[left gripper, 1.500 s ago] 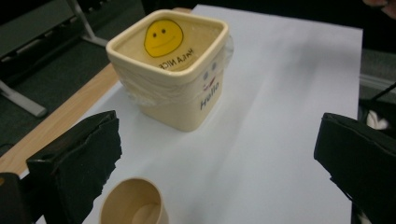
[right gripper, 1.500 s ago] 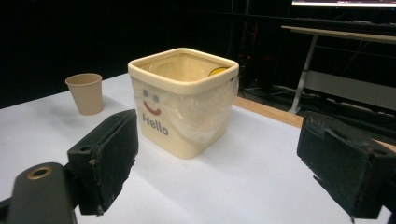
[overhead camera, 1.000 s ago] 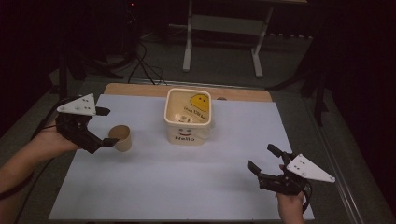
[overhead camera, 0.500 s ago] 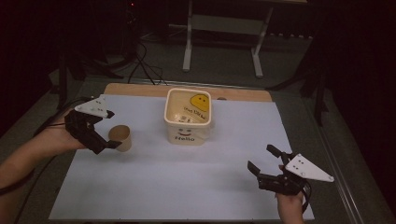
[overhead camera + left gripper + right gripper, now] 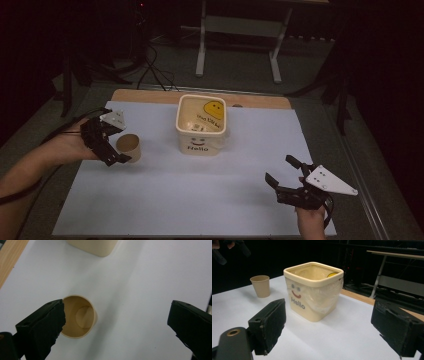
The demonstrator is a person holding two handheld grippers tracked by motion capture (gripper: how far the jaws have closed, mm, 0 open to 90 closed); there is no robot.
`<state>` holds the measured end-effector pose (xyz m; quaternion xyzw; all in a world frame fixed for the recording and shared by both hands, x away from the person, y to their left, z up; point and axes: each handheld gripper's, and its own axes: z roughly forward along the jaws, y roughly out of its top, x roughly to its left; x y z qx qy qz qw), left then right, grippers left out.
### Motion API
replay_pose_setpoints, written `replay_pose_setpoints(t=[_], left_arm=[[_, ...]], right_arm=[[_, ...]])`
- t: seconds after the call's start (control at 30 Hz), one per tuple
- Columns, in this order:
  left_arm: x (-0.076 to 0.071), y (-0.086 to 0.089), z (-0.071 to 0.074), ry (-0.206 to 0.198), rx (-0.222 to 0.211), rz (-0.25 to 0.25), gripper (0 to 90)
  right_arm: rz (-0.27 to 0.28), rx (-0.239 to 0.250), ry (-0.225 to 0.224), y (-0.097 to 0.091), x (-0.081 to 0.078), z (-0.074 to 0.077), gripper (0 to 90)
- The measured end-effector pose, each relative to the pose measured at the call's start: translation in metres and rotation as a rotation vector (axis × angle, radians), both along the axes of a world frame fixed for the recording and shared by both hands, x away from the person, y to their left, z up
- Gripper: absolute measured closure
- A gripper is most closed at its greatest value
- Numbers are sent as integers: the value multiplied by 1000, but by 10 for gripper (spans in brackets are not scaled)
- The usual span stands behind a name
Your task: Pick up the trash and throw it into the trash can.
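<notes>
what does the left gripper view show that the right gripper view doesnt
Left gripper view alone: the inside and bottom of the paper cup, seen from above, with one jaw of the open left claw at its rim and the other far off to the side.

Right gripper view alone: the bin's front with its smiley and "Hello", its clear liner, the cup's outer wall, the open right claw, and dark background with a table frame.

Both share: the cup, the cream bin, the white table cover and a strip of wooden table edge.
</notes>
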<state>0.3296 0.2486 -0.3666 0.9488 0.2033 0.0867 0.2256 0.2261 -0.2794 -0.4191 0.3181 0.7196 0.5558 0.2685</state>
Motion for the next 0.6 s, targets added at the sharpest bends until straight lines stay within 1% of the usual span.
replay_pose_setpoints(t=[0.07,0.17,0.2,0.23,0.27,0.4,0.43,0.47,0.6], left_arm=[[2,0,-2,1,-7,5,23],[5,1,-9,2,1,9,28],[5,1,-11,-7,5,10,45],[5,1,-11,-7,5,10,50],[7,1,-15,-3,8,14,50],[11,3,-25,2,22,39,99],[11,3,-25,2,22,39,125],[13,4,-32,-3,33,50,125],[16,3,-42,-13,44,64,269]], right_arm=[[1,1,0,0,0,0,125],[0,-1,0,0,0,0,125],[1,1,1,0,0,0,125],[1,1,1,0,0,0,125],[1,0,2,1,0,0,125],[0,-4,-4,1,0,0,125],[0,-4,-4,1,0,0,125],[4,-3,-1,1,0,0,125],[4,-5,-1,1,0,-1,125]])
